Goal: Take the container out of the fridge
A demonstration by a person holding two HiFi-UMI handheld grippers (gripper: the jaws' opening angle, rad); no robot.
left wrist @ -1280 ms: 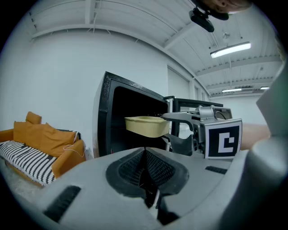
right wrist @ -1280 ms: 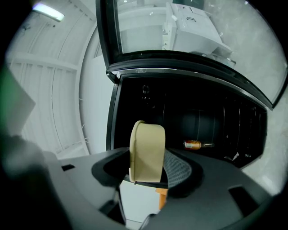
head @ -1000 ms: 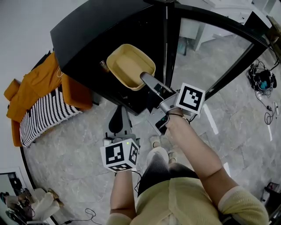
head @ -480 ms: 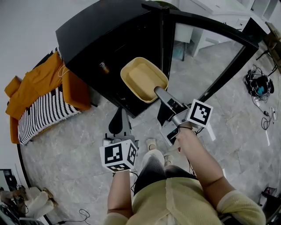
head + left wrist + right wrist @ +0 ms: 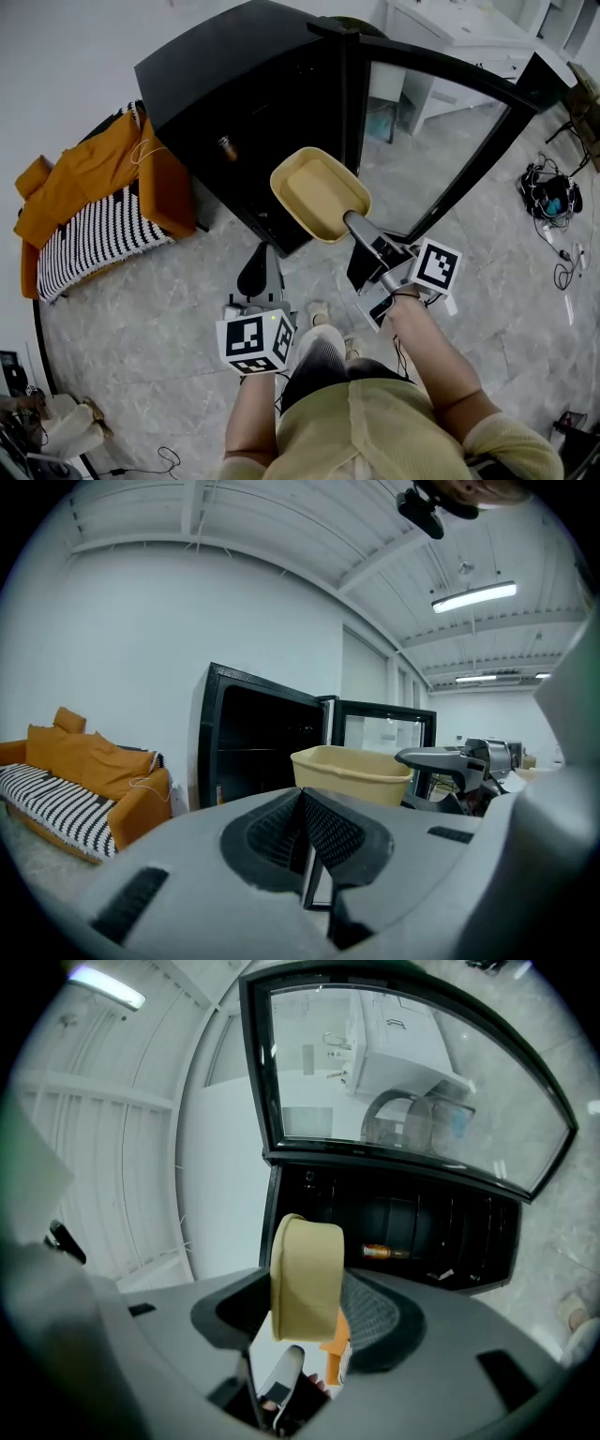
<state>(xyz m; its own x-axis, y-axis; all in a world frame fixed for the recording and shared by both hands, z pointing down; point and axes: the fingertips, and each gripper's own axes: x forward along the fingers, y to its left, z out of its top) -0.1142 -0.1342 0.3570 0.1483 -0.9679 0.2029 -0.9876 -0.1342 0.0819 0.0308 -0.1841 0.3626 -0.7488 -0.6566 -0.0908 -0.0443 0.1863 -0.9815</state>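
Right gripper (image 5: 352, 218): we see its jaws clamped on the near rim of the beige container (image 5: 317, 192)
Container: in the air, outside the black fridge (image 5: 234, 84); beside the open glass door (image 5: 450, 122); interior looks bare
Left gripper (image 5: 305, 841): jaws pressed together, nothing between; held low, apart from the container
Fridge shelf: we note one small bottle (image 5: 225, 146)

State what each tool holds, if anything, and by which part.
The right tool grips the yellow container by the wall at its near end. The left tool is shut and empty.

Head view overhead, steeply down, gripper views share fridge (image 5: 234, 75)
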